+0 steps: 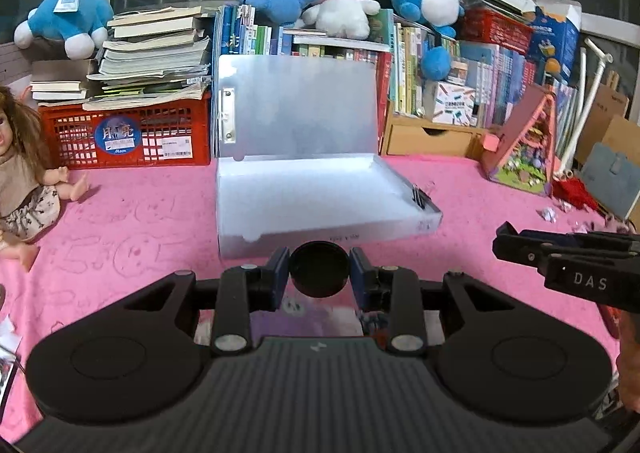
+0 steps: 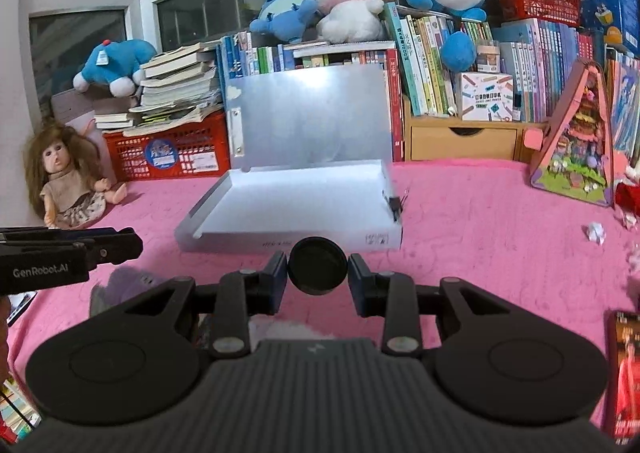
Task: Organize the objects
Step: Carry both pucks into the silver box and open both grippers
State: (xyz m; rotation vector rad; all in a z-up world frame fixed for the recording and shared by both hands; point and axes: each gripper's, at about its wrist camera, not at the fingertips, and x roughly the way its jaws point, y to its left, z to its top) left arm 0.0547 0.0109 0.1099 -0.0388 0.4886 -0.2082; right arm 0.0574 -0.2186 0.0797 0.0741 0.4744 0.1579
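Observation:
A white file box lies open in the middle of the pink cloth, its lid leaning back against the books. A black binder clip sits at its right edge. In the left wrist view my left gripper is shut on a round black disc, held just in front of the box. In the right wrist view my right gripper is shut on a similar black disc before the same box. Each view shows the other gripper's fingers at its side edge.
Behind the box stand book rows, a red crate under stacked books, plush toys and a wooden drawer. A doll sits at the left, a pink triangular toy house at the right. A purple item lies under the left gripper.

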